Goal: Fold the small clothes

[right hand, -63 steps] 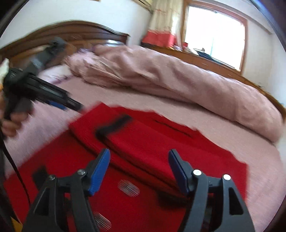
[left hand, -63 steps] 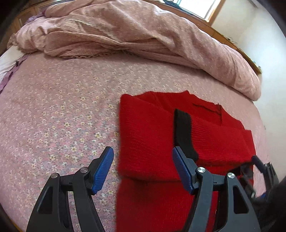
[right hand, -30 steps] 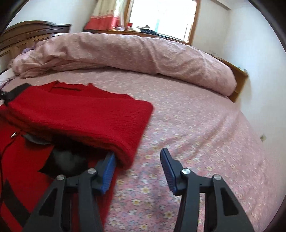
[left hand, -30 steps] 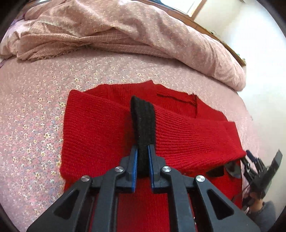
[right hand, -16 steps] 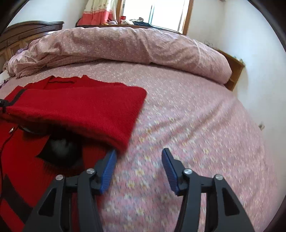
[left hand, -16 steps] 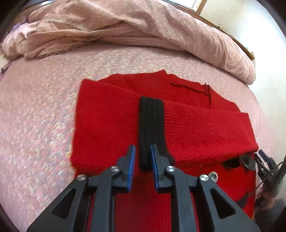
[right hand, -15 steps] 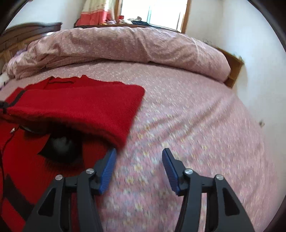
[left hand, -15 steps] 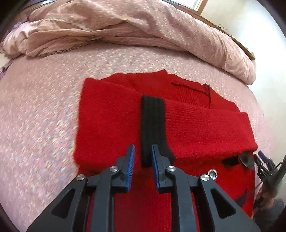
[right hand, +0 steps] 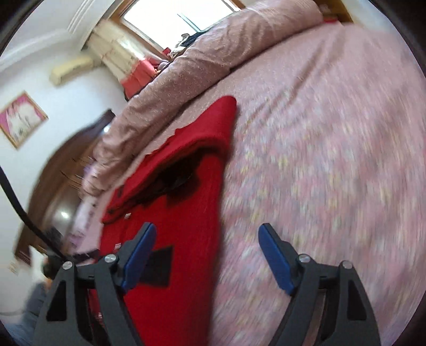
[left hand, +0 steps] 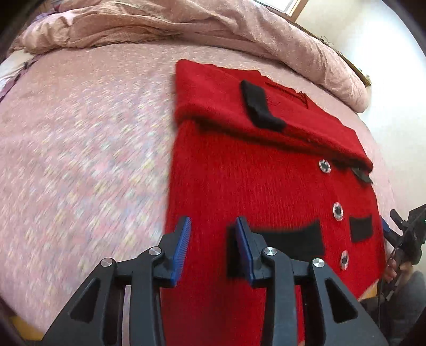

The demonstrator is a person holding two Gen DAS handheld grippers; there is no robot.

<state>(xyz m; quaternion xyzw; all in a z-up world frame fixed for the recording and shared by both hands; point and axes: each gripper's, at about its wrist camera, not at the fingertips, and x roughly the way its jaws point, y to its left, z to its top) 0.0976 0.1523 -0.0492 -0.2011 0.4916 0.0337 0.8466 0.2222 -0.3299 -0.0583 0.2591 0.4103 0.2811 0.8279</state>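
Observation:
A small red knit cardigan (left hand: 266, 186) lies flat on the pink floral bed (left hand: 80, 133), its sleeves folded across the chest, a black cuff (left hand: 259, 107) on top. It has black pocket patches (left hand: 293, 241) and white buttons (left hand: 338, 211). My left gripper (left hand: 213, 239) is open and empty, over the cardigan's lower left edge. My right gripper (right hand: 206, 255) is open and empty, over the cardigan's (right hand: 186, 213) lower right edge; its left finger hangs over the red knit, its right over the sheet. It also shows in the left wrist view (left hand: 404, 234).
A rumpled pink duvet (left hand: 186, 24) lies along the far side of the bed. A dark wooden headboard (right hand: 53, 173), a white wall with a framed picture (right hand: 22, 118) and a bright window (right hand: 181, 18) show in the right wrist view.
My left gripper let go of the black cuff, opened and drew back to the cardigan's lower left edge. My right gripper tilted and drew back towards the lower right edge, staying open.

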